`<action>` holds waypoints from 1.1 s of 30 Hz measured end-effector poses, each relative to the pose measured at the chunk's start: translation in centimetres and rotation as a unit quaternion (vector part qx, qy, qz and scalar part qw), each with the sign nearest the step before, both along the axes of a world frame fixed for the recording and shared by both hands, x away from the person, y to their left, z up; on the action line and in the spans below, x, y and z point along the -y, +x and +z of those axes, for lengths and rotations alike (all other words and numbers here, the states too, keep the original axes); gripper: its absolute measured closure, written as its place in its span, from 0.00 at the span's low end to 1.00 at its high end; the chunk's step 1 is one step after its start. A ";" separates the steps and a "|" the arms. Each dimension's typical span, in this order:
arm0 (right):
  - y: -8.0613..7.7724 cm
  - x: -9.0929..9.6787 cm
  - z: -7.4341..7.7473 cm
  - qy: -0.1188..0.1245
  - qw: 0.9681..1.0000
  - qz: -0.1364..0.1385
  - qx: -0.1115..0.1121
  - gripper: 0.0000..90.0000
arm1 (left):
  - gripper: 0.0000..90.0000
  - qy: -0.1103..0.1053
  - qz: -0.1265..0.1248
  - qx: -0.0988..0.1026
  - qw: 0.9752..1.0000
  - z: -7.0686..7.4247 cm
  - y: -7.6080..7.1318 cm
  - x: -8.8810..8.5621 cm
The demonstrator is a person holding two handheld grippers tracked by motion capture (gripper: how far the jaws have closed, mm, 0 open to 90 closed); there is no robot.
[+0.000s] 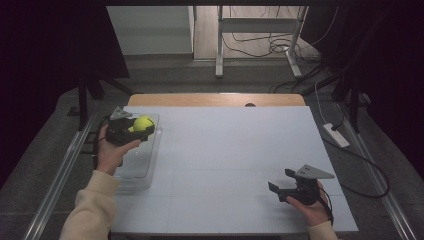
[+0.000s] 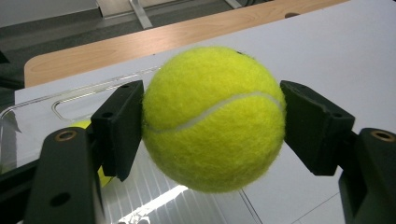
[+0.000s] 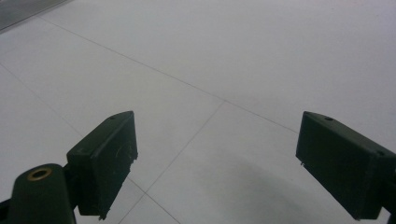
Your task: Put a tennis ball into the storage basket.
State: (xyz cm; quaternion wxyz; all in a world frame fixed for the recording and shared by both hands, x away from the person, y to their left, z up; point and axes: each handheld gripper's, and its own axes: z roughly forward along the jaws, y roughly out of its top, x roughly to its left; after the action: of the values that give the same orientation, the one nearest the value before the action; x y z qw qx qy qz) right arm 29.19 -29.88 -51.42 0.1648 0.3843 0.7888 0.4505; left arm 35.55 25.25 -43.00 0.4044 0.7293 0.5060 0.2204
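tennis ball (image 2: 214, 119) clamped, seam running level across

The left tongs (image 1: 141, 128) sit raised in the left hand (image 1: 111, 150), jaws clamped tight, forearm angled inward. The right tongs (image 1: 281, 187) rest low in the right hand (image 1: 311, 206), jaws spread wide.

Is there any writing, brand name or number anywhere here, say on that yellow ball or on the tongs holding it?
None can be read.
Tennis ball: a white curved seam, no brand print on the side that shows.
Left tongs, shut on the ball: plain black pads, no label.
Right tongs, open over the white table: no markings.
Clear tray: no lettering visible.
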 end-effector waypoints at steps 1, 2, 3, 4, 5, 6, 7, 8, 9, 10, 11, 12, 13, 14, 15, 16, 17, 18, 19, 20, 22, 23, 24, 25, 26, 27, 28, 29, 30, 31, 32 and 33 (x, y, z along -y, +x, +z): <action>0.0 0.0 0.0 0.000 1.000 0.000 0.000 0.14 | 0.30 0.000 0.000 0.000 1.000 0.0 0.0 0.0; 0.0 0.0 0.0 0.000 1.000 0.000 0.000 0.14 | 0.30 0.000 0.000 0.001 1.000 0.0 0.0 -0.1; 0.0 0.0 0.0 0.000 1.000 0.000 -0.001 0.14 | 0.30 -0.001 0.001 0.002 1.000 0.1 -0.1 -0.1; 0.0 -0.1 0.0 0.001 1.000 0.001 -0.001 0.14 | 0.30 -0.001 0.002 0.002 1.000 0.1 -0.1 -0.2; 0.0 -0.1 0.0 0.001 1.000 0.001 -0.001 0.14 | 0.30 -0.001 0.003 0.002 1.000 0.1 -0.1 -0.3; 0.0 -0.1 0.0 0.000 1.000 0.001 -0.001 0.14 | 0.30 -0.001 0.003 0.002 1.000 0.1 -0.1 -0.3; 0.0 -0.1 0.0 0.000 1.000 0.001 -0.001 0.14 | 0.30 -0.002 0.005 0.002 1.000 0.1 -0.1 -0.4; 0.0 -0.1 0.0 0.001 1.000 0.001 -0.001 0.14 | 0.30 -0.002 0.006 0.001 1.000 0.0 -0.1 -0.5; 0.0 0.0 0.0 0.001 1.000 0.000 0.000 0.14 | 0.30 -0.002 0.008 -0.001 1.000 -0.1 -0.1 -0.6; 0.0 0.0 0.0 0.001 1.000 0.000 0.001 0.14 | 0.30 -0.002 0.011 -0.003 1.000 -0.1 -0.1 -0.7; 0.0 0.0 0.0 0.001 1.000 0.000 0.001 0.14 | 0.30 -0.002 0.013 -0.004 1.000 -0.2 -0.1 -0.8; 0.0 0.0 0.0 0.001 1.000 0.000 0.001 0.14 | 0.30 -0.003 0.015 -0.005 1.000 -0.2 -0.1 -0.9; 0.0 0.0 0.0 0.001 1.000 0.000 0.001 0.14 | 0.30 -0.003 0.015 -0.005 1.000 -0.2 -0.1 -0.9; -0.1 0.0 0.0 0.000 1.000 0.001 0.000 0.14 | 0.30 -0.005 0.019 -0.006 1.000 -0.2 -0.2 -1.1; 0.0 -0.1 0.0 0.000 1.000 0.002 0.001 0.14 | 0.30 -0.005 0.022 -0.007 1.000 -0.2 -0.2 -1.3; 0.0 -0.1 0.1 0.000 1.000 0.002 0.001 0.14 | 0.30 -0.005 0.024 -0.008 1.000 -0.2 -0.2 -1.5; 0.0 -0.1 0.1 0.000 1.000 0.002 0.001 0.14 | 0.30 -0.005 0.024 -0.008 1.000 -0.2 -0.2 -1.5; -0.1 -0.1 0.1 0.000 1.000 0.002 0.000 0.14 | 0.30 -0.006 0.027 -0.008 1.000 -0.2 -0.3 -1.6; 0.0 -0.1 0.1 0.000 1.000 0.002 0.000 0.14 | 0.30 -0.006 0.028 -0.008 1.000 -0.2 -0.3 -1.7; 0.0 -0.1 0.1 0.000 1.000 0.002 0.000 0.14 | 0.30 -0.006 0.029 -0.009 1.000 -0.2 -0.4 -1.8; -0.1 -0.1 0.1 -0.001 1.000 0.001 0.000 0.14 | 0.30 -0.005 0.032 -0.009 0.999 -0.3 -0.5 -2.1; -0.1 -0.1 0.1 -0.001 1.000 0.001 0.000 0.14 | 0.30 -0.005 0.034 -0.009 0.999 -0.3 -0.5 -2.2; -0.1 -0.1 0.1 0.000 1.000 0.002 0.000 0.14 | 0.30 -0.003 0.035 -0.010 0.999 -0.4 -0.6 -2.4; -0.1 -0.1 0.1 -0.001 1.000 0.002 0.000 0.14 | 0.30 -0.002 0.036 -0.011 0.999 -0.4 -0.6 -2.5; -0.1 -0.1 0.1 -0.001 1.000 0.002 0.000 0.14 | 0.30 -0.002 0.037 -0.012 0.999 -0.5 -0.6 -2.6; -0.1 -0.1 0.1 -0.001 1.000 0.002 0.000 0.14 | 0.30 -0.002 0.039 -0.012 0.999 -0.5 -0.7 -2.8; -0.1 -0.1 0.1 -0.001 1.000 0.001 0.000 0.14 | 0.30 -0.003 0.042 -0.013 0.999 -0.6 -0.7 -2.9; -0.1 -0.1 0.1 -0.001 1.000 0.001 0.000 0.14 | 0.30 -0.004 0.044 -0.013 0.999 -0.6 -0.8 -3.1; -0.1 -0.1 0.1 0.000 1.000 0.001 0.000 0.14 | 0.30 -0.004 0.045 -0.014 0.999 -0.7 -0.8 -3.3; -0.1 -0.2 0.1 0.000 1.000 0.002 0.001 0.14 | 0.30 -0.005 0.047 -0.016 0.999 -0.7 -0.8 -3.4; -0.1 -0.2 0.1 0.000 1.000 0.002 0.001 0.14 | 0.30 -0.005 0.047 -0.016 0.999 -0.7 -0.8 -3.4; -0.1 -0.2 0.1 0.000 1.000 0.002 0.001 0.14 | 0.30 -0.004 0.051 -0.018 0.999 -0.8 -0.9 -3.7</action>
State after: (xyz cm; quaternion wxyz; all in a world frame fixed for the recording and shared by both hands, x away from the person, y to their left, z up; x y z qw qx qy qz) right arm 29.10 -29.71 -51.34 0.1648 0.3828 0.7893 0.4510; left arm 34.66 28.97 -43.78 0.3868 0.7048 0.5504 0.2252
